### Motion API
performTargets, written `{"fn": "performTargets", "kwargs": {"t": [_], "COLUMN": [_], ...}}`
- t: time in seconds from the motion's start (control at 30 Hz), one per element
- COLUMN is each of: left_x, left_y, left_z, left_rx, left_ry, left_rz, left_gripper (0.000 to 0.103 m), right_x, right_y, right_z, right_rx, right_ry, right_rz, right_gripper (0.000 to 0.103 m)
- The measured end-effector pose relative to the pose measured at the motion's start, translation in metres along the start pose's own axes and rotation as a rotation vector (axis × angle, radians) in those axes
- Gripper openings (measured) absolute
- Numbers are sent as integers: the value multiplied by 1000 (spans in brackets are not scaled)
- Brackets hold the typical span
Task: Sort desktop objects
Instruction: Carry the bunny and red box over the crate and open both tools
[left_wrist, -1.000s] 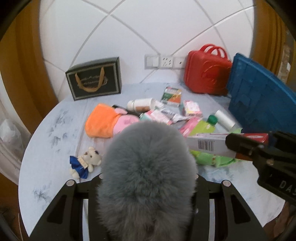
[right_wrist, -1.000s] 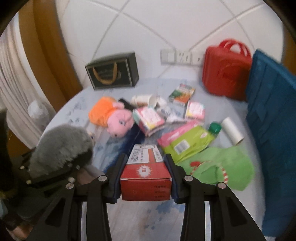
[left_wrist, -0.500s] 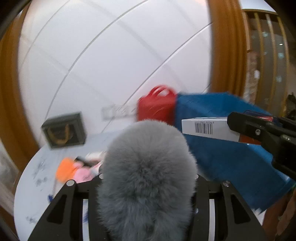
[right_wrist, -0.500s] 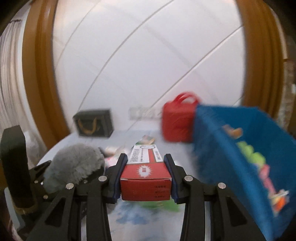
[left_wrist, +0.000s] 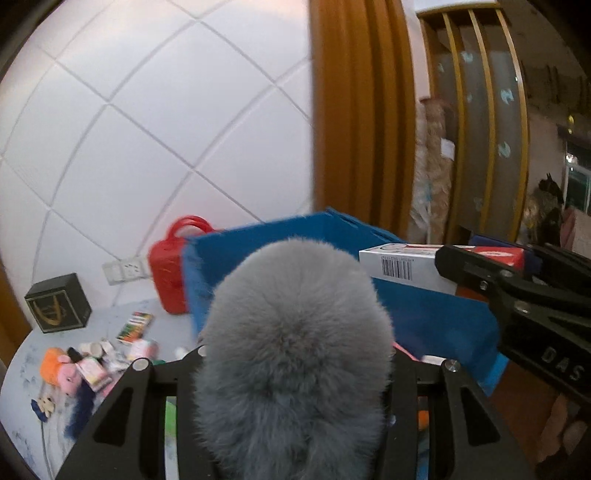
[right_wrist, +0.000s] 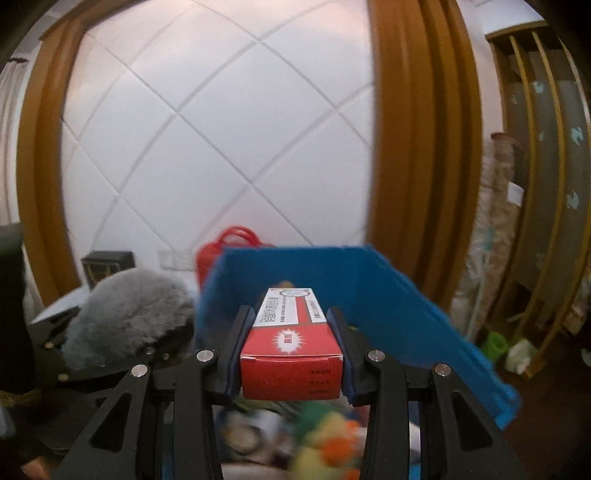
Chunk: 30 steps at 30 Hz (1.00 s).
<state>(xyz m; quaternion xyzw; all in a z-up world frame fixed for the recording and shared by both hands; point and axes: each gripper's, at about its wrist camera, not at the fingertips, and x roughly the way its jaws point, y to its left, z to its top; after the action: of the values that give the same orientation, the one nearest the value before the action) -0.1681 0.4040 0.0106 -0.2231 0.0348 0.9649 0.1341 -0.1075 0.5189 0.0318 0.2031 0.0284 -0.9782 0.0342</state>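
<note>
While the right gripper (right_wrist: 291, 325) clamps its fingers (right_wrist: 242, 332) on both long sides of a red-and-white carton (right_wrist: 291, 339), white-topped with a red starburst end, that carton hangs over the open blue bin (right_wrist: 388, 295). Left of the bin, the left gripper (left_wrist: 295, 354) pinches a grey fluffy ball (left_wrist: 295, 350). Blurred items already lie inside the bin; its rear wall stands beyond the carton. Further left of the bin, clutter covers the bench (left_wrist: 107, 317).
</note>
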Motion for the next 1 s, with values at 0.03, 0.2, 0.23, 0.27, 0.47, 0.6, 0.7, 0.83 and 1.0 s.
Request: {"fn": "performTargets", "kwargs": {"t": [0.03, 0.2, 0.23, 0.27, 0.47, 0.6, 0.7, 0.83, 1.0], "left_x": [4, 19, 23, 29, 59, 65, 70, 69, 59], "left_y": [-12, -59, -64, -70, -99, -107, -109, -109, -104], "left_z": [1, 2, 0, -2, -12, -16, -18, -21, -20], "left_rx": [3, 24, 21, 23, 39, 29, 21, 9, 8], "left_ry": [17, 58, 68, 83, 146, 170, 193, 197, 179], "left_rz": [0, 13, 3, 1, 5, 30, 36, 44, 76], "left_gripper": [44, 44, 44, 44, 44, 48, 60, 78, 79], "right_x": [2, 17, 20, 22, 37, 47, 51, 56, 52], "right_y": [-17, -73, -82, -89, -119, -128, -132, -136, -138], "right_z": [-4, -26, -30, -32, -43, -51, -56, -58, -60], "right_rx": [4, 28, 31, 32, 13, 3, -7, -12, -7], "right_ry": [18, 70, 77, 80, 115, 140, 150, 160, 154], "right_rz": [-1, -24, -28, -33, -58, -53, -47, -35, -54], "right_gripper": [40, 40, 40, 40, 40, 40, 40, 40, 74]}}
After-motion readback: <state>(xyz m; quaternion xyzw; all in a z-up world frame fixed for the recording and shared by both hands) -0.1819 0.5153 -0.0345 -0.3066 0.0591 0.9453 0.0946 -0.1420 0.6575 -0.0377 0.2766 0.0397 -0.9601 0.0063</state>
